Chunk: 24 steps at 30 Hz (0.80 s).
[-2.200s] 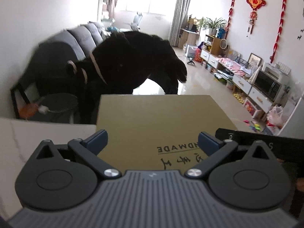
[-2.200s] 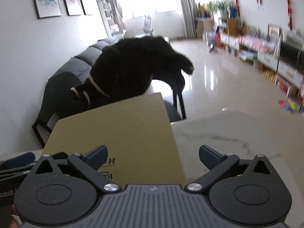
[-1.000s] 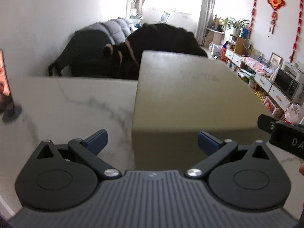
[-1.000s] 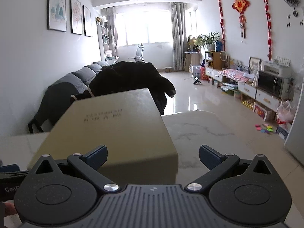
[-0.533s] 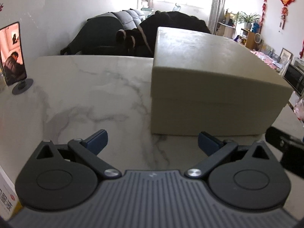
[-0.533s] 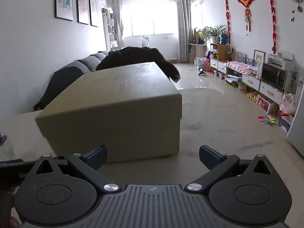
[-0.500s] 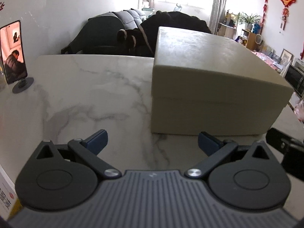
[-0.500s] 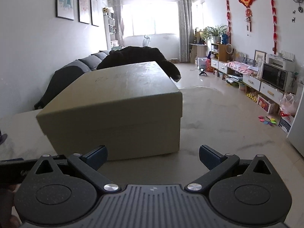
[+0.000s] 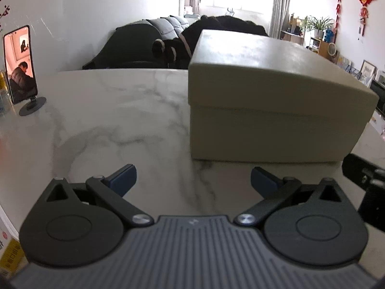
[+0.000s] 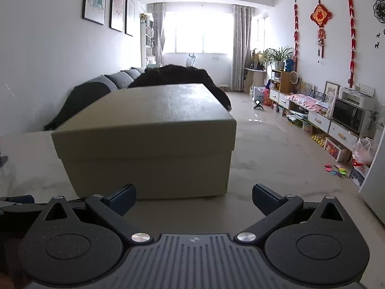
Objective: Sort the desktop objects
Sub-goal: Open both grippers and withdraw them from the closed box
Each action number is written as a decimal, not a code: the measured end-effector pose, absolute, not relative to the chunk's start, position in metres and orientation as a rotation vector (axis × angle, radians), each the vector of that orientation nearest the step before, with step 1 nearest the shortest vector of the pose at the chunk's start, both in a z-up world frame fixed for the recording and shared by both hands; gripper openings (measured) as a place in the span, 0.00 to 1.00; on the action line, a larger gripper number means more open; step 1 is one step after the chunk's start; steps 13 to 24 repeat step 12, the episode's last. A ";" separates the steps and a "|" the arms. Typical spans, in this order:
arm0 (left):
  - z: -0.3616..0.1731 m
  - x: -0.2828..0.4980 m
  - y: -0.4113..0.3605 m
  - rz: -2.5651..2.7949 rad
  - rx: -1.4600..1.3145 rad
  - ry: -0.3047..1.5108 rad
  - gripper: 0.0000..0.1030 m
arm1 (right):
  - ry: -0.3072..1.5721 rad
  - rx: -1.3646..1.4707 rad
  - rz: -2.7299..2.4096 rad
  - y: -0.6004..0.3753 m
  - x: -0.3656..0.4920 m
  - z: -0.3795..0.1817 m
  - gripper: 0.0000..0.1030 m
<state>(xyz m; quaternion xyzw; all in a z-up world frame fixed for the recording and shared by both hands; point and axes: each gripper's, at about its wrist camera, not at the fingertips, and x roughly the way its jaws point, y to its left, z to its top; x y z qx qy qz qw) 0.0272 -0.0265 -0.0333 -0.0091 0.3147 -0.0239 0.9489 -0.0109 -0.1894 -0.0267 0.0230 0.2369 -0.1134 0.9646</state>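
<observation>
A closed olive-beige box (image 9: pixel 272 101) with its lid on sits flat on the white marble tabletop (image 9: pixel 115 120), toward the far right part of it, its far end reaching the tabletop's far edge. The left tongs (image 9: pixel 193 177) hover low over the near part of the tabletop, spread wide with nothing between them, just short of the box's near face. The right tongs (image 10: pixel 194 193) are likewise wide apart and empty, facing the box (image 10: pixel 149 134) from just in front of its near right corner. At the tabletop's left edge a phone (image 9: pixel 20 63) stands upright on a round stand, screen lit. Beyond the far edge is a grey sofa (image 9: pixel 154 36) draped with dark clothing.
</observation>
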 end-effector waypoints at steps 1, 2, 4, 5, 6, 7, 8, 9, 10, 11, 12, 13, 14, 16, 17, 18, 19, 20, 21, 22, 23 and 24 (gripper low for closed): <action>-0.034 0.028 -0.026 -0.049 -0.018 0.645 1.00 | 0.488 0.045 -0.233 -0.190 -0.010 -0.029 1.00; -0.035 0.028 -0.026 -0.048 -0.018 0.648 1.00 | 0.496 0.044 -0.236 -0.191 -0.009 -0.031 1.00; -0.035 0.027 -0.027 -0.049 -0.017 0.649 1.00 | 0.508 0.048 -0.238 -0.192 -0.009 -0.036 1.00; -0.035 0.026 -0.027 -0.050 -0.017 0.650 1.00 | 0.513 0.053 -0.238 -0.192 -0.008 -0.037 1.00; -0.035 0.026 -0.027 -0.051 -0.016 0.650 1.00 | 0.517 0.059 -0.238 -0.193 -0.007 -0.038 1.00; -0.036 0.027 -0.027 -0.052 -0.017 0.652 1.00 | 0.521 0.063 -0.238 -0.194 -0.006 -0.039 1.00; -0.036 0.028 -0.027 -0.053 -0.018 0.652 1.00 | 0.524 0.064 -0.238 -0.194 -0.006 -0.040 1.00; -0.037 0.028 -0.027 -0.053 -0.018 0.652 1.00 | 0.526 0.064 -0.237 -0.194 -0.005 -0.041 1.00; -0.038 0.028 -0.027 -0.053 -0.019 0.653 1.00 | 0.529 0.063 -0.235 -0.194 -0.004 -0.042 1.00; -0.039 0.028 -0.027 -0.054 -0.018 0.654 1.00 | 0.532 0.062 -0.234 -0.193 -0.003 -0.043 1.00; -0.039 0.029 -0.027 -0.055 -0.018 0.656 1.00 | 0.536 0.063 -0.232 -0.193 -0.002 -0.044 1.00; -0.039 0.029 -0.027 -0.055 -0.018 0.656 1.00 | 0.536 0.063 -0.232 -0.193 -0.002 -0.044 1.00; -0.039 0.029 -0.027 -0.055 -0.018 0.656 1.00 | 0.536 0.063 -0.232 -0.193 -0.002 -0.044 1.00; -0.039 0.029 -0.027 -0.055 -0.018 0.656 1.00 | 0.536 0.063 -0.232 -0.193 -0.002 -0.044 1.00; -0.039 0.029 -0.027 -0.055 -0.018 0.656 1.00 | 0.536 0.063 -0.232 -0.193 -0.002 -0.044 1.00; -0.039 0.029 -0.027 -0.055 -0.018 0.656 1.00 | 0.536 0.063 -0.232 -0.193 -0.002 -0.044 1.00; -0.039 0.029 -0.027 -0.055 -0.018 0.656 1.00 | 0.536 0.063 -0.232 -0.193 -0.002 -0.044 1.00; -0.039 0.029 -0.027 -0.055 -0.018 0.656 1.00 | 0.536 0.063 -0.232 -0.193 -0.002 -0.044 1.00; -0.039 0.029 -0.027 -0.055 -0.018 0.656 1.00 | 0.536 0.063 -0.232 -0.193 -0.002 -0.044 1.00; -0.039 0.029 -0.027 -0.055 -0.018 0.656 1.00 | 0.536 0.063 -0.232 -0.193 -0.002 -0.044 1.00; -0.039 0.029 -0.027 -0.055 -0.018 0.656 1.00 | 0.536 0.063 -0.232 -0.193 -0.002 -0.044 1.00; -0.039 0.029 -0.027 -0.055 -0.018 0.656 1.00 | 0.536 0.063 -0.232 -0.193 -0.002 -0.044 1.00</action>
